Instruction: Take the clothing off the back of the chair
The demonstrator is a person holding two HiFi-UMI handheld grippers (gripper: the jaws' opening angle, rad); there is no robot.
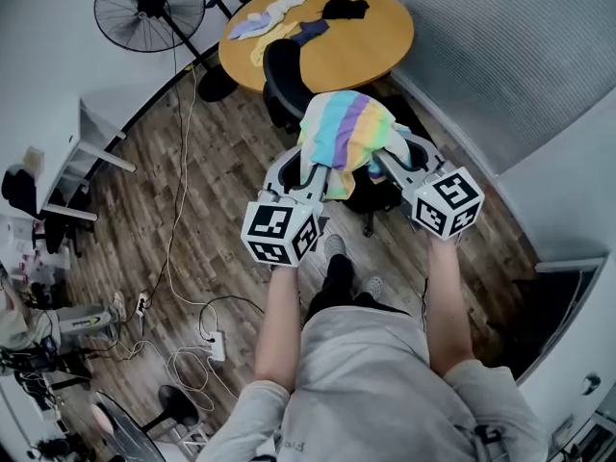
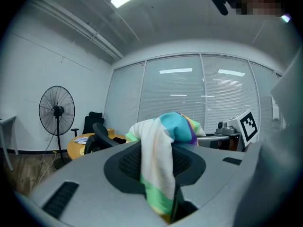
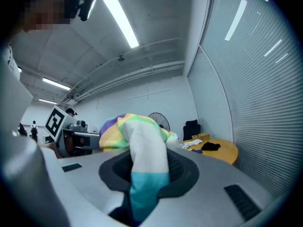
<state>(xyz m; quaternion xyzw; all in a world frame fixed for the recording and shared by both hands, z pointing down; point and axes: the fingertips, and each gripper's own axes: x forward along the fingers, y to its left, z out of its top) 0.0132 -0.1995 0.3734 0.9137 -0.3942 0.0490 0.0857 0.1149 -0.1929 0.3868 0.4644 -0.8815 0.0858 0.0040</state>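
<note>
Grey-topped and seen from above, the person (image 1: 385, 393) stood on a brown wood-plank floor (image 1: 212, 162) with both bare forearms stretched forward. Ahead stood a round, light-wood counter (image 1: 371, 51), carrying some pale pieces of clothing (image 1: 274, 12) and one small black piece (image 1: 345, 8). Between the counter and the person was a black swivel office chair (image 1: 284, 75), its curved back on the counter's side. To the left of the counter rose a black pedestal fan (image 1: 149, 8).

Raised over the chair's seat hung the pastel-striped garment (image 1: 345, 128), banded in green, blue, purple, yellow and white, stretched between the two tools on the person's side of the chair back. Whether its left edge touched that back could not be told.

At its left corner, the grey left hand-held gripper (image 1: 306, 176) was clenched on the cloth, a white and green fold of it pinched between the jaws in the left gripper view. Opposite, the grey right hand-held gripper (image 1: 395, 162) was likewise clamped on the garment, a white and turquoise fold running down between its jaws in the right gripper view. Both tools pointed towards the counter.

Lower left on the floor lay a white power strip (image 1: 214, 345) among loose cables.
</note>
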